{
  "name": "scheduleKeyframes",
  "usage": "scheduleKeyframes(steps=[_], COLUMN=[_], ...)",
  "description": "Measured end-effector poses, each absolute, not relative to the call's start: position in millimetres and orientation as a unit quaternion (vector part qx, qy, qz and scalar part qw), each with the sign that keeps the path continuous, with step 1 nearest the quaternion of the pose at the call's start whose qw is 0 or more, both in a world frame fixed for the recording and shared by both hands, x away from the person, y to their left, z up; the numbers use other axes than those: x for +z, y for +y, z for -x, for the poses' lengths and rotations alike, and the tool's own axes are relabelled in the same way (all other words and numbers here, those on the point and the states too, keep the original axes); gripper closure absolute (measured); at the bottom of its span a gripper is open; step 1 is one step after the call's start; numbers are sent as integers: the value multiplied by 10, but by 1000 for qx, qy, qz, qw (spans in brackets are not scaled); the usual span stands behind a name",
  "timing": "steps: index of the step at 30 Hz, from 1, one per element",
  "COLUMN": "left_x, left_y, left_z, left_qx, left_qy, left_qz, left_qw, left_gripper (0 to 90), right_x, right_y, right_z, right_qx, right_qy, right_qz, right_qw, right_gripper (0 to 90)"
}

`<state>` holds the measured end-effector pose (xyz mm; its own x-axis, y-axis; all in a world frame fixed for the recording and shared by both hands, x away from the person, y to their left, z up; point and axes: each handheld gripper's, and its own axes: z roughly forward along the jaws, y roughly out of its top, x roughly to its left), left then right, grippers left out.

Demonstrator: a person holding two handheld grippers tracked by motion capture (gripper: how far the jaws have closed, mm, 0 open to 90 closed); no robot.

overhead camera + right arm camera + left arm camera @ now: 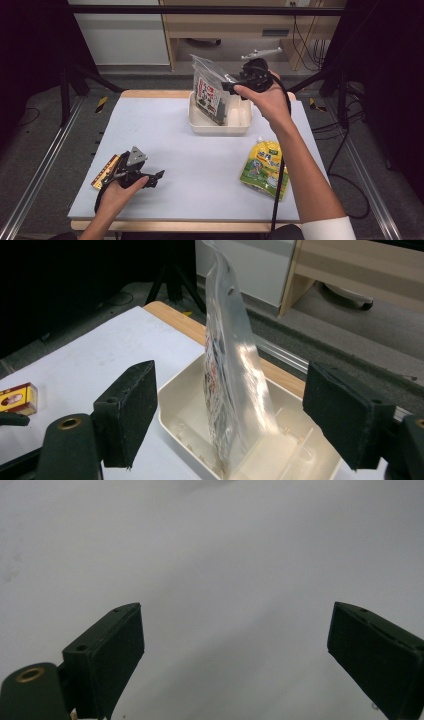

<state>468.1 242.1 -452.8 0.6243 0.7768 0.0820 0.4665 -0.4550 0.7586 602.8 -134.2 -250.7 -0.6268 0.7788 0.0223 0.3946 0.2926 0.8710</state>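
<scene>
The clear snack bag is standing upright in the white tray at the counter's far edge; the right hand-held gripper is hovering with jaws apart around it, seemingly just releasing; next, withdrawing cleanly without tipping it; the left hand-held gripper is resting agape, holding nothing.

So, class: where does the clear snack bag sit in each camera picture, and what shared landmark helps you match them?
High view: the clear snack bag stands in the white tray, upper centre.
Right gripper view: centre, bag upright in the tray, between the open jaws.
Left gripper view: bare table surface there.
Shared landmark: the white tray.
</scene>
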Motion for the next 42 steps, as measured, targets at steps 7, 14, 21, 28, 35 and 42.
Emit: scheduleKeyframes(steps=[7, 14, 21, 28, 35, 42], left_x=[-4533, -4542, -4541, -4545, -4545, -4554], left_y=[2417, 2411, 2413, 2407, 2408, 2405], left_z=[-4682, -4682, -4681, -4681, -4681, -4682], left_qx=[214, 215, 214, 214, 213, 213], left_qy=[377, 377, 377, 376, 375, 377], left_qz=[-826, -827, -827, -827, -829, -828], left_qw=[360, 359, 359, 359, 356, 357], left_gripper=[78, 78, 78, 78, 78, 78], right_x=[-2600, -2781, -2960, -3111, -3224, -3373], right_y=[-1586, -1776, -1934, -2094, -2218, -2343], right_z=[-5768, -5582, -5502, -5446, -5365, -5297], right_qx=[455, 448, 445, 433, 421, 409], right_qy=[772, 769, 762, 756, 750, 748], right_qz=[-381, -393, -410, -427, -442, -457], right_qw=[227, 231, 230, 242, 254, 255], right_gripper=[192, 168, 168, 203, 250, 312])
